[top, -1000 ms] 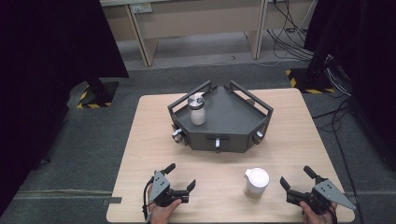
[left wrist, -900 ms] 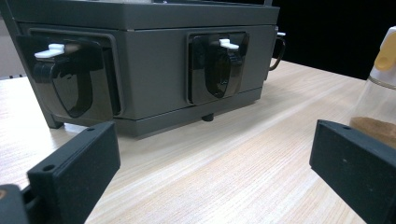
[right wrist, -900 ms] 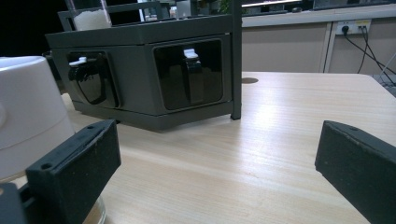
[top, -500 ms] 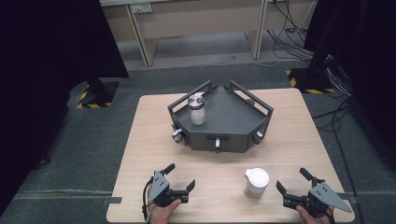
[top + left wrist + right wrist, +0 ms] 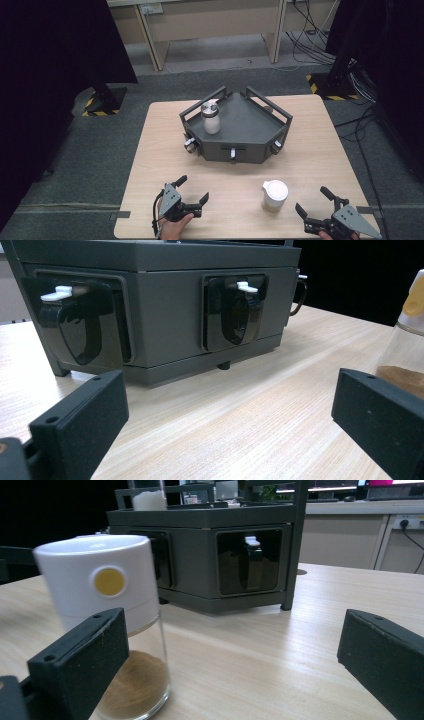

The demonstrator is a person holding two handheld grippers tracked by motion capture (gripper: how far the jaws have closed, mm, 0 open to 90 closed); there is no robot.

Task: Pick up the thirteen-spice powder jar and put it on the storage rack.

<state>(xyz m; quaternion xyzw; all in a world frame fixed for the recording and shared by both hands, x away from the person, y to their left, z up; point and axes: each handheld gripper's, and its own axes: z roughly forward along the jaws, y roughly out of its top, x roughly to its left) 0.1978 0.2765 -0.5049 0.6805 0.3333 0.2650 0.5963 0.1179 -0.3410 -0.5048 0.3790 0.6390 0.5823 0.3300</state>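
Right gripper [image 5: 315, 202], held in a hand at the near right corner of the wooden table [image 5: 320, 150], has its two black jaws spread wide and holds nothing. It points toward a glass spice jar [image 5: 275, 196] with a white lid, which stands upright on the table just to its left, apart from the jaws. In the right gripper view the jar [image 5: 112, 620] sits beside the left jaw, brown powder at its bottom and a yellow dot on the lid. Left gripper [image 5: 192, 191], at the near left edge, is also wide open and empty, aimed at a dark grey rack [image 5: 235, 131] in the middle of the table. A second white-capped jar [image 5: 210, 117] stands upright on the rack's top, near its left rail.
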